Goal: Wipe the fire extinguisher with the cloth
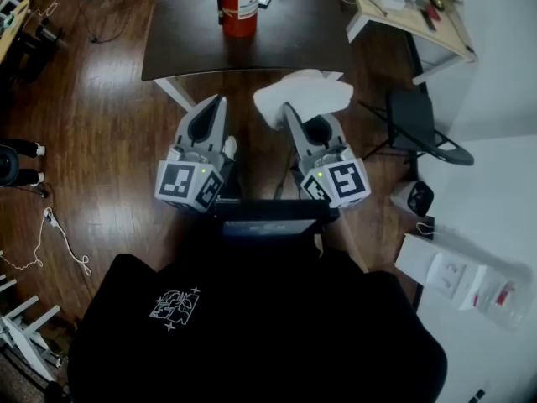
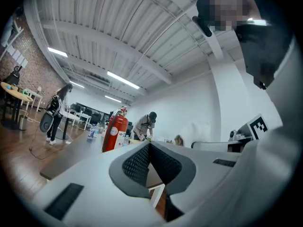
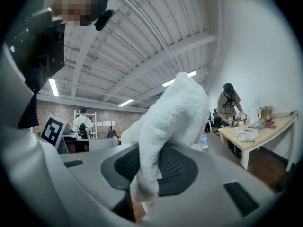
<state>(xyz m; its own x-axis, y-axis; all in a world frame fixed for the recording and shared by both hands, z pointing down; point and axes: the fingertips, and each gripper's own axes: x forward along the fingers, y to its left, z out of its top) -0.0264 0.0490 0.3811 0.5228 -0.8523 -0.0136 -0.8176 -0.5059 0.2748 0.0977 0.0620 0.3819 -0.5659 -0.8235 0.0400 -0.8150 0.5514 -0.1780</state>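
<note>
Cloth (image 1: 306,93) pinched between right gripper (image 1: 289,108) fingers; left gripper (image 1: 221,101) alongside, fingers together, both pointing forward

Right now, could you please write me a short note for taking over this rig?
Left hand-held gripper: jaws together, nothing between them, held short of the table.
Right hand-held gripper: shut on the white cloth, which bunches up above its jaws.
Fire extinguisher: upright on the dark table, ahead of both grippers, apart from the cloth.
Done: cloth is in grip.
Left: bring the cloth to the extinguisher and wipe it; no contact yet.
</note>
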